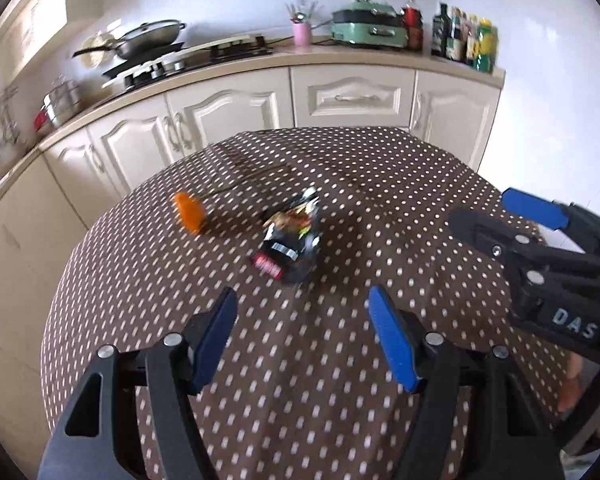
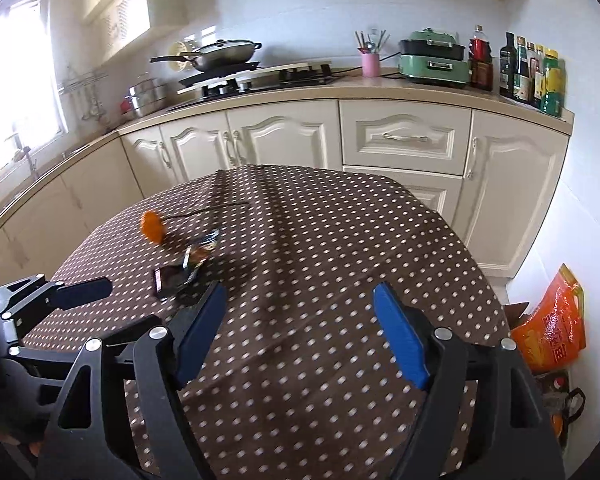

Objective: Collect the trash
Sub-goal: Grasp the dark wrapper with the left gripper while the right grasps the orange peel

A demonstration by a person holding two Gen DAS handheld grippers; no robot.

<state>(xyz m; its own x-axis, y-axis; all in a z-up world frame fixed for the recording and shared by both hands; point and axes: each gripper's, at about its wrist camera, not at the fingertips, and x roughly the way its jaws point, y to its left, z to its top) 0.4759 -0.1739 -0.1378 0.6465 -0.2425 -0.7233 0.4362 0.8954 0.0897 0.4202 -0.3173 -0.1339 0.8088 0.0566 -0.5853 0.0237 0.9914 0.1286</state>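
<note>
On the polka-dot desk (image 1: 300, 360) 2 bits of trash lie close together. Going from the left of the left-wrist frame: an orange flower head (image 1: 188, 213) on a thin dark stem sits left of centre, and just to its right, near the middle of the frame, lies a crumpled black snack wrapper (image 1: 290, 240). They are near each other, but the blur hides whether they touch.

The left hand-held gripper (image 1: 303, 338) hangs above the cloth at the bottom centre, its blue pads spread wide with nothing between them, the wrapper straight ahead of the gap. At the right edge of that frame the right hand-held gripper (image 1: 500, 216) juts in sideways. Its own view shows its fingers (image 2: 400, 340) also wide apart and empty, over bare cloth, with the wrapper (image 2: 184, 268) off to the left of its left pad.

I'd say the left one is lined up for the wrapper. To do it well, come down centred over the crumpled bulk, keep the pads low but off the cloth so the fabric is not pinched, and close across the narrow side. No bin shows in either view; an orange bag (image 2: 552, 328) slumps on the floor at the far right.
</note>
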